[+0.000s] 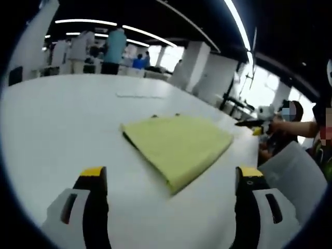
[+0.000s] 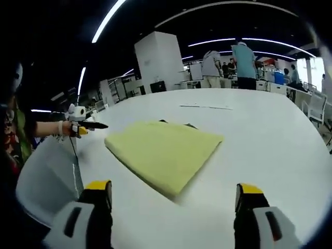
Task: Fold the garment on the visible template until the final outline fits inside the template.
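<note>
Left gripper (image 1: 171, 181) and right gripper (image 2: 176, 194): jaws spread wide, holding nothing, both clear of the cloth. At twelve o'clock of each lies the yellow garment (image 1: 179, 142) (image 2: 163, 150), folded into a compact flat packet on the white table (image 1: 62, 129). Dark template corners (image 2: 176, 123) peep out at its far edge (folding appears essentially complete). Remaining: confirm the outline fits.

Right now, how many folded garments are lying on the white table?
1: the yellow folded garment lies flat mid-table, ahead of both open tools, touched by neither. Dark template edges peek out behind it.
</note>
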A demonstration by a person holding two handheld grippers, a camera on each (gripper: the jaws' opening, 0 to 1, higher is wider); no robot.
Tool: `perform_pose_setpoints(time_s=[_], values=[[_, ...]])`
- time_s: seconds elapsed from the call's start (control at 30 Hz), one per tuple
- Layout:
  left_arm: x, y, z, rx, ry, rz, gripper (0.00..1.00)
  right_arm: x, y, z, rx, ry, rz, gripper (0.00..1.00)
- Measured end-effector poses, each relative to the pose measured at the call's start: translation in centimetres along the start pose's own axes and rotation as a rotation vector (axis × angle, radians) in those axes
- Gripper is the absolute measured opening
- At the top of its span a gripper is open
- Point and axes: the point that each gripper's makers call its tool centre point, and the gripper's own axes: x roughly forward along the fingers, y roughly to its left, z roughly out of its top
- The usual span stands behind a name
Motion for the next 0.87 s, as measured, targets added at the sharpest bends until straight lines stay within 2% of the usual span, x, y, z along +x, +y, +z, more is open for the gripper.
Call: perform_pose_setpoints(time_s=[0.2,0.6,0.7,0.77,0.8,0.87], values=[[-0.1,-0.2,-0.2,0.001,0.006,-0.002,0.99,-0.3,0.3,0.4,0.0,-0.013,0.0,1.0],[-0.1,-0.4,0.6,-0.015,-0.031,0.008,0.99,0.1,1.0,0.4,-0.003,-0.007,0.025,1.0],[-0.1,-0.4,0.9,-0.044,-0.046,0.029,0.99,0.4,1.5,1.0,-0.003,-0.034,0.051,1.0],[0.1,-0.7,1.3,-0.057,-0.064,0.019,0.99,0.6,1.8,1.3,0.025,-0.054,0.057,0.99],[0.1,-0.7,1.6,-0.062,-0.089,0.024,0.98,0.7,1.8,1.3,0.023,-0.041,0.06,0.99],[0.1,-1.2,1.7,-0.09,-0.1,0.017,0.98,0.9,2.1,1.8,-0.009,-0.047,0.06,0.98]])
